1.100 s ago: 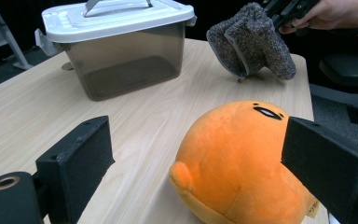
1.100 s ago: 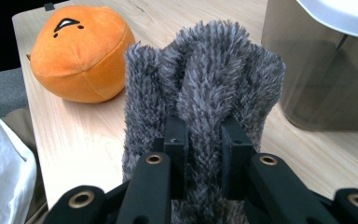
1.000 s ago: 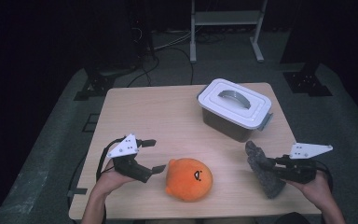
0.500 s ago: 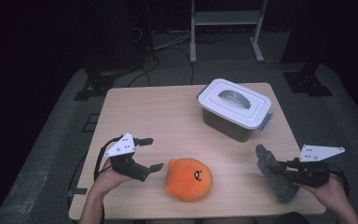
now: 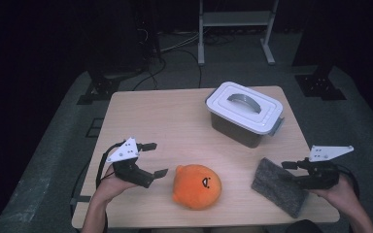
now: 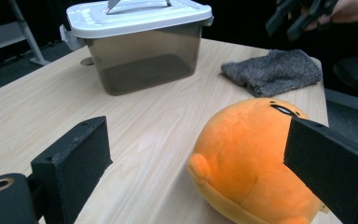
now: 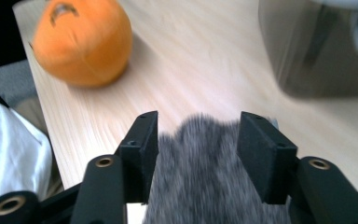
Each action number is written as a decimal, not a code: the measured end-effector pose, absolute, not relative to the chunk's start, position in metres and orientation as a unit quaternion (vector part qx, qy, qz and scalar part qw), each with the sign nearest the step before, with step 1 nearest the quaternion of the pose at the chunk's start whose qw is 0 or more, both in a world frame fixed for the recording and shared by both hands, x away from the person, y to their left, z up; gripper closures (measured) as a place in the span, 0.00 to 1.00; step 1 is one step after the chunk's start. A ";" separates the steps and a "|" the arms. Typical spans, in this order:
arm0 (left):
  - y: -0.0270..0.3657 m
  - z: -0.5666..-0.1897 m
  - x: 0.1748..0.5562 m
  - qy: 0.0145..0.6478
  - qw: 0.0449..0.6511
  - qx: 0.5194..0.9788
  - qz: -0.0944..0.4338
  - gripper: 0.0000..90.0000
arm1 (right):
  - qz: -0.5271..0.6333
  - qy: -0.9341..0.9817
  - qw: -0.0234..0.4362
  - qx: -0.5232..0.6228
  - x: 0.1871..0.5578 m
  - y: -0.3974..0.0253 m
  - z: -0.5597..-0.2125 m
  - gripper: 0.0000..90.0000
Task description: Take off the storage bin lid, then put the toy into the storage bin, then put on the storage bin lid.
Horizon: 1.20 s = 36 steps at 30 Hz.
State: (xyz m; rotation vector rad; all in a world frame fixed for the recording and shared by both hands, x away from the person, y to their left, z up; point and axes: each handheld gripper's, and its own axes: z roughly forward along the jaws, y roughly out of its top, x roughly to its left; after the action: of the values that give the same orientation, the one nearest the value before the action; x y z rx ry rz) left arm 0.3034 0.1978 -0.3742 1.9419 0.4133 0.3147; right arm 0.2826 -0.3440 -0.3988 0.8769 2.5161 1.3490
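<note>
The right claw (image 5: 288, 171) hovers at the near right corner of the tabletop (image 5: 165, 121), over the right edge of a grey cloth (image 5: 278, 187). In the right gripper view its jaws stand apart with the cloth (image 7: 209, 172) showing in the gap between them; the fabric lies spread flat below and the jaws do not pinch it, so the claw (image 7: 198, 140) is open and holds nothing. The cloth rests on the wood, well apart from the orange plush (image 5: 196, 187) to its left and nearer to the person than the lidded bin (image 5: 245, 114).

The left claw (image 5: 158, 159) is held above the near left part of the tabletop, just beside the plush, with its jaws wide apart and empty. In the left gripper view the claw (image 6: 205, 154) frames the plush (image 6: 251, 158), whose right side sits behind one jaw; I cannot tell whether that jaw touches it. Beyond it lie the cloth (image 6: 272, 70) and the bin (image 6: 140, 42), which stands upright with its white lid shut and its grey handle folded down.
</note>
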 end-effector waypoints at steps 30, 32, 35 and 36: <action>0.211 -0.379 0.304 0.195 0.531 0.813 0.140 0.05 | 0.473 0.847 0.122 0.210 0.358 -0.260 -0.302 0.38; 0.212 -0.380 0.303 0.195 0.530 0.814 0.140 0.05 | 0.471 0.848 0.122 0.209 0.364 -0.257 -0.300 0.38; 0.215 -0.380 0.304 0.203 0.532 0.811 0.137 0.04 | 0.475 0.847 0.122 0.207 0.371 -0.253 -0.297 0.37; 0.216 -0.380 0.304 0.202 0.532 0.810 0.139 0.04 | 0.474 0.847 0.122 0.207 0.374 -0.251 -0.295 0.37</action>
State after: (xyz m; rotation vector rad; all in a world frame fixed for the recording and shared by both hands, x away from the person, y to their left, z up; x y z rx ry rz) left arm 0.3040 0.2155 -0.3805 1.9329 0.4815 0.3307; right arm 0.3742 -0.2510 -0.2953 0.6029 2.4729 1.3843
